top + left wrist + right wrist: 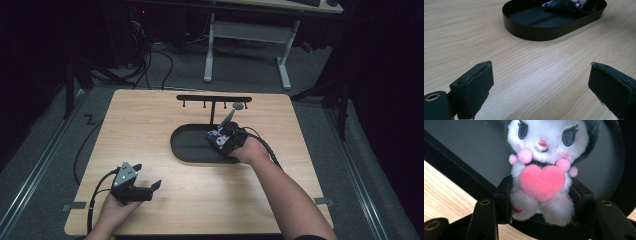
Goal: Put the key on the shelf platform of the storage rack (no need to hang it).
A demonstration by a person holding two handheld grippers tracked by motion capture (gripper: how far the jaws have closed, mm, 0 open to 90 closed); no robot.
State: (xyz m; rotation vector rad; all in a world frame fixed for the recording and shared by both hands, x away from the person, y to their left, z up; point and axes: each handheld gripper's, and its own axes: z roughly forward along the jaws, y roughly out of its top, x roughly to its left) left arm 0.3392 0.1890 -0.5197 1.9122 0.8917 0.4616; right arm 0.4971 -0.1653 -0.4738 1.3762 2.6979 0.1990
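The right gripper pinches a white plush toy with dark ears and a pink heart on its chest, held over the right end of the black oval tray. Beyond it stands a black hook rack. Near left, the left gripper rests spread wide over the wooden table.

Wooden table: black oval tray right of centre. Black hanger rack with pegs stands near far edge, just behind tray. White desk frame on grey floor beyond; cables nearby.
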